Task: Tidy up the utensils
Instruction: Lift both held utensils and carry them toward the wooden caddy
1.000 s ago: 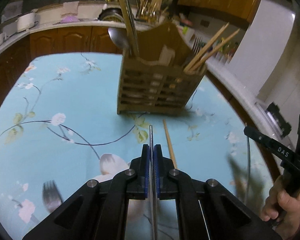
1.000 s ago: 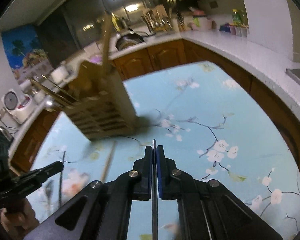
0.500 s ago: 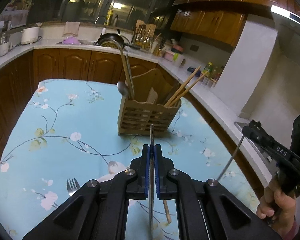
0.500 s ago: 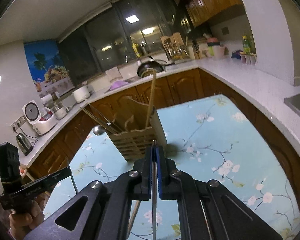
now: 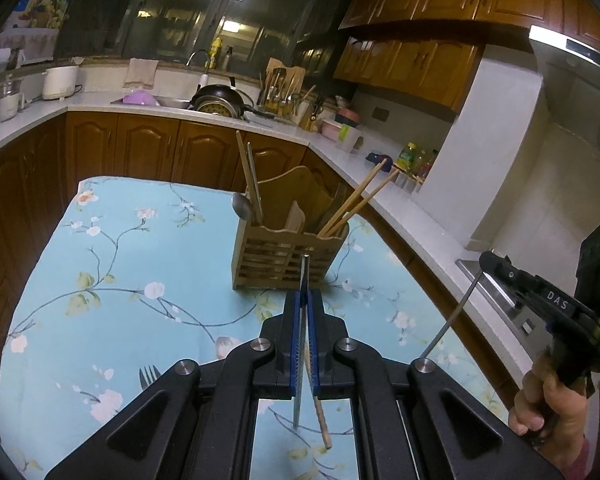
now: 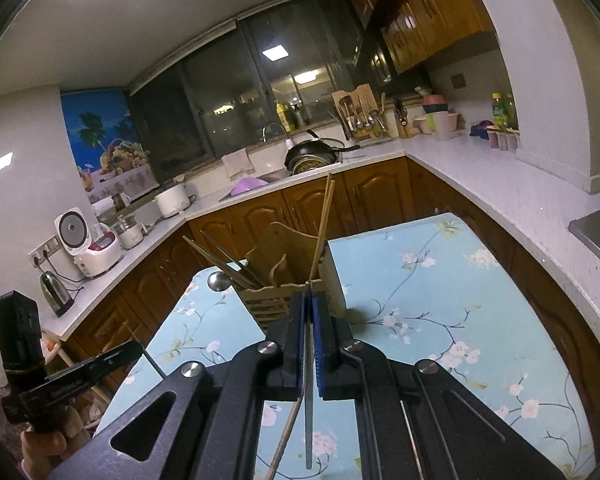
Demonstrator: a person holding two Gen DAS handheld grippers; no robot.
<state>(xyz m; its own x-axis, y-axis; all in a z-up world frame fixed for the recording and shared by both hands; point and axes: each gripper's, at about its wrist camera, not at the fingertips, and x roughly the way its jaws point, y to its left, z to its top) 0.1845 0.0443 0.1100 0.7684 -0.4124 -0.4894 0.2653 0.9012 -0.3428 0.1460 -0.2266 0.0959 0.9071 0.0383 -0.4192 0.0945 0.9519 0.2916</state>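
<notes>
My left gripper (image 5: 307, 296) is shut on a thin metal chopstick (image 5: 302, 276), held above the table and pointing at the slatted wooden utensil holder (image 5: 284, 258). At the right of that view is my right gripper (image 5: 496, 266), held by a hand and shut on a second metal chopstick (image 5: 454, 316). In the right wrist view the right gripper (image 6: 310, 298) clamps its metal chopstick (image 6: 308, 412) in front of the holder (image 6: 278, 298). The left gripper (image 6: 130, 350) shows at the lower left. A wooden chopstick (image 5: 320, 416) and a fork (image 5: 150, 376) lie on the table.
The holder carries a spoon (image 5: 241, 206), wooden chopsticks (image 5: 356, 200) and a metal pair (image 6: 224, 260). The table has a blue floral cloth (image 5: 112, 280). White counters (image 6: 480, 184) with wooden cabinets run behind and along both sides, holding a pan (image 5: 218, 102) and a rice cooker (image 6: 88, 248).
Both grippers have risen and drawn back from the holder, each still clamped on its metal chopstick. The holder looks smaller and more of the kitchen shows.
</notes>
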